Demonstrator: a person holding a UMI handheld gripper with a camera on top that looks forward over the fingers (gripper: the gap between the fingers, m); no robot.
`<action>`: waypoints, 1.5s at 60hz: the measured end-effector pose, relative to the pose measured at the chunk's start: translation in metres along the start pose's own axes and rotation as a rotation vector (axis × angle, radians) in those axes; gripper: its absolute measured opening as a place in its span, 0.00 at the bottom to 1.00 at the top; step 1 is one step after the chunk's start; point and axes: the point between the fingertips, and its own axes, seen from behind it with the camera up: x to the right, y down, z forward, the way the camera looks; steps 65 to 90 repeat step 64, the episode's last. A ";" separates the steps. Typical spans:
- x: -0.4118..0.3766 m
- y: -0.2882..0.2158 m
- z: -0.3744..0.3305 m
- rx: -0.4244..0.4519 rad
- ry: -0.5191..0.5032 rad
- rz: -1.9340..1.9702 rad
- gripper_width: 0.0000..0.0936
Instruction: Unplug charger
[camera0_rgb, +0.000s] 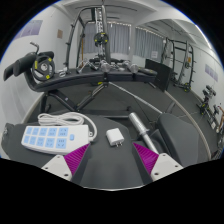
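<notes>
A white power strip (45, 135) with several sockets lies on the dark grey table (110, 185), ahead of and beside the left finger. Its white cable (82, 122) loops behind it. A small white charger (113, 137) lies on the table apart from the strip, just ahead of the fingers and midway between them. My gripper (112, 160) is open and empty, with its magenta pads (75, 157) spread wide to either side. Nothing is between the fingers.
A metal cylinder (138, 125) lies just to the right of the charger. Beyond the table's far edge stand gym machines (105, 65) and a yellow and black device (42, 65) at the far left.
</notes>
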 end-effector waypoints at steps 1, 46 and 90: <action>-0.001 -0.001 -0.010 0.005 -0.002 0.003 0.92; -0.078 0.083 -0.368 0.144 -0.068 0.012 0.91; -0.078 0.101 -0.400 0.164 -0.045 -0.039 0.91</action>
